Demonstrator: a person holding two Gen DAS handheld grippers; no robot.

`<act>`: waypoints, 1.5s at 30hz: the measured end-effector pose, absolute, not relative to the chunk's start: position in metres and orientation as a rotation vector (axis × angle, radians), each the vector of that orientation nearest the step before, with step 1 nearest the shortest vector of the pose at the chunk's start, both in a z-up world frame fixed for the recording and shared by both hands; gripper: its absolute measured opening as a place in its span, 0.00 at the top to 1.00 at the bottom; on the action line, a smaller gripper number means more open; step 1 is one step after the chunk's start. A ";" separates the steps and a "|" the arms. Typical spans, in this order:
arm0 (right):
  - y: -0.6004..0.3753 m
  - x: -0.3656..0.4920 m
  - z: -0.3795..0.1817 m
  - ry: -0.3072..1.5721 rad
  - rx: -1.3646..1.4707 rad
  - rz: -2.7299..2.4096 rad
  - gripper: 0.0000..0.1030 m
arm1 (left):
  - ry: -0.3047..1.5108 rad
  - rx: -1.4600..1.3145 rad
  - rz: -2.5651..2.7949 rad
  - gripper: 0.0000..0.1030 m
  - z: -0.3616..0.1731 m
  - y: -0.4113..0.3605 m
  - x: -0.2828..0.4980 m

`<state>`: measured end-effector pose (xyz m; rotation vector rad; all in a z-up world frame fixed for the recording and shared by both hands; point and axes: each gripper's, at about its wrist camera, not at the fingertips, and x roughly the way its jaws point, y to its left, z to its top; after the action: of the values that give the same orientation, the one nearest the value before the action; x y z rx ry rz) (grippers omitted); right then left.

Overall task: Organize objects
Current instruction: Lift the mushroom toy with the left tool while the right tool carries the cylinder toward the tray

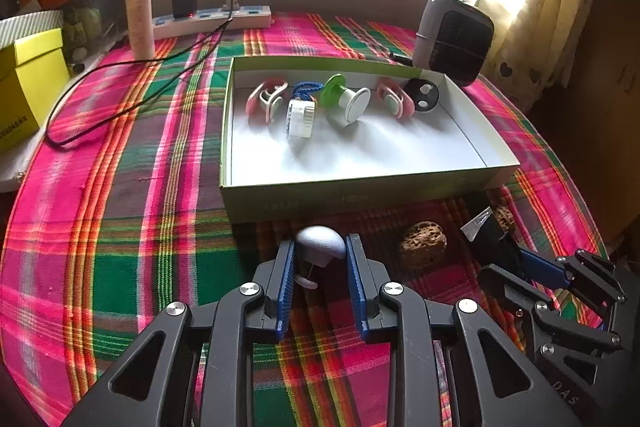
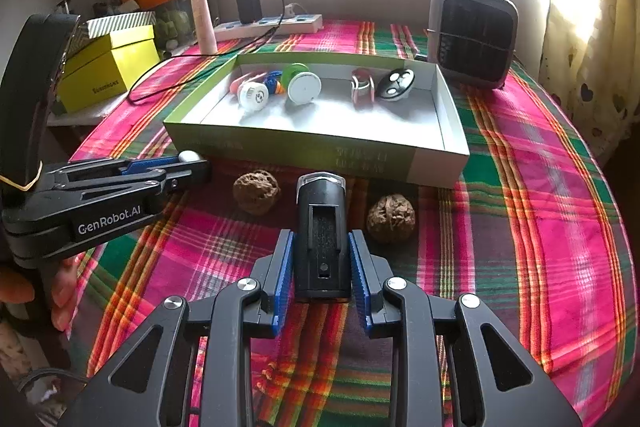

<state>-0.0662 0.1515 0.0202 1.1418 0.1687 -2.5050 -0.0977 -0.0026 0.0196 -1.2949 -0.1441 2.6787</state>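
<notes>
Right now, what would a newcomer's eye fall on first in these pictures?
First, the bright pink and green plaid tablecloth covering the table. On it, an open shallow green cardboard box holds small gadgets in a row. In front, the left gripper is shut on a white mushroom-shaped knob, the right gripper on a black rectangular device.

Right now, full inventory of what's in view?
shallow green cardboard box: 1, white inside, table centre, five small items inside
wrinkled brown walnuts: 2, on plaid cloth before box
grey mushroom-shaped knob: 1, in left gripper
black rectangular light: 1, in right gripper
grey-black heater: 1, behind box, right
white power strip: 1, rear
yellow box: 1, left
left gripper: shut on knob
right gripper: shut on light
</notes>
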 end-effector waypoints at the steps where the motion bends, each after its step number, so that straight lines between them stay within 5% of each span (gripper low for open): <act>1: 0.152 -0.066 0.021 0.168 1.139 -2.504 0.72 | -0.147 -1.293 2.680 0.78 0.021 -0.003 -0.097; 45: 0.179 -0.160 0.054 0.113 1.176 -2.586 0.72 | -0.200 -1.244 2.751 0.78 0.050 -0.023 -0.155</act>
<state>-0.1600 0.1793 0.0545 1.1762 0.1125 -2.5855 -0.1549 -0.0233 0.0500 -1.2443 -0.2001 2.7510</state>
